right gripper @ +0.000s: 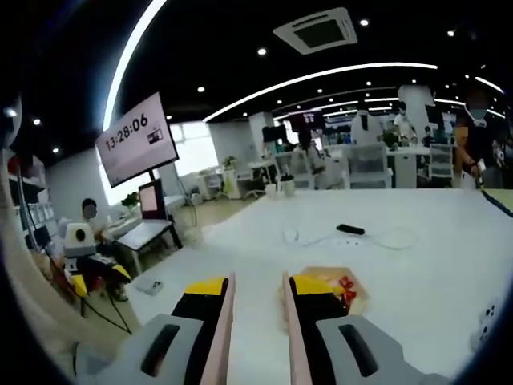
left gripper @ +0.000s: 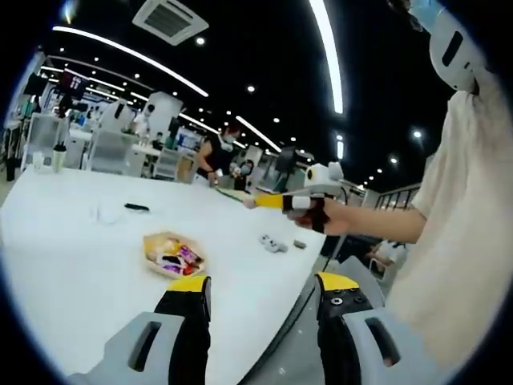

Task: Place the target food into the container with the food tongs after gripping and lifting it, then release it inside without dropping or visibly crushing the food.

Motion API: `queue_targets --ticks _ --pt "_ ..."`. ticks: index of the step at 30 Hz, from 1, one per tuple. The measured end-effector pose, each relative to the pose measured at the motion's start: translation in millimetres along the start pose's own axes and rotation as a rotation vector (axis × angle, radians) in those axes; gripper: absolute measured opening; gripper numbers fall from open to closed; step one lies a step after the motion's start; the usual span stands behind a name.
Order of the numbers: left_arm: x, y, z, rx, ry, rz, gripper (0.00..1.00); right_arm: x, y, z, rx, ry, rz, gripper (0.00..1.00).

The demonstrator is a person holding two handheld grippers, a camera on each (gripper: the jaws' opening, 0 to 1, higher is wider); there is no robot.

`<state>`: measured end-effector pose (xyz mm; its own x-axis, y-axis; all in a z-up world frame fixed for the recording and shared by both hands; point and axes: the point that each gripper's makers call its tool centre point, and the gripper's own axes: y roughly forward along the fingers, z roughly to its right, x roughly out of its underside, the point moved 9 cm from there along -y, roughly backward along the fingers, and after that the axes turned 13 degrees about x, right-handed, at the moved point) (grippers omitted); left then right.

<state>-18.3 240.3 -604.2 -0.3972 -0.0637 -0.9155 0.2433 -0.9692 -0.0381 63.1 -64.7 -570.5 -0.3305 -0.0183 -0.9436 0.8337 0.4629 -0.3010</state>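
While both hand-held grippers hover empty, left hand-held gripper [left gripper: 260, 293] jaws wide, right hand-held gripper [right gripper: 256, 290] nearly closed, the shallow tan tray of colourful wrapped food [left gripper: 173, 254] sits on the white counter [left gripper: 72, 265] at 11 o'clock. Risk: no tongs held yet; a hurried pinch could crush food.

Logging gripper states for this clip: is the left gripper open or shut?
Open. In the left gripper view the left gripper shows a wide gap between its jaws, nothing between them.

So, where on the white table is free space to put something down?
The table is bare in front of the food tray, and between the tray and the black object. It is more crowded toward the small grey items near the table edge, where the right gripper hovers.
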Motion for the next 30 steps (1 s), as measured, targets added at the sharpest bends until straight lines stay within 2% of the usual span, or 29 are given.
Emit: queue_targets --ticks 3,10,19,24,30 --pt "-3.1 2.2 -0.7 0.015 0.000 -0.005 0.46 -1.7 1.6 -3.8 -0.025 0.000 0.005 0.30" --pt "-7.5 5.0 1.2 0.019 0.021 -0.002 0.46 -4.3 4.4 -19.4 -0.114 -0.029 0.010 0.30" --pt "-11.7 7.5 3.8 0.025 0.031 0.004 0.45 -4.8 2.9 -32.0 -0.189 -0.024 0.012 0.30" --pt "-11.4 13.5 7.3 0.051 0.044 -0.016 0.45 -3.3 -4.0 -48.6 -0.296 -0.032 0.004 0.30" --pt "-15.3 18.7 10.5 0.083 0.050 -0.011 0.45 -0.7 -9.8 -61.7 -0.370 -0.031 -0.007 0.30"
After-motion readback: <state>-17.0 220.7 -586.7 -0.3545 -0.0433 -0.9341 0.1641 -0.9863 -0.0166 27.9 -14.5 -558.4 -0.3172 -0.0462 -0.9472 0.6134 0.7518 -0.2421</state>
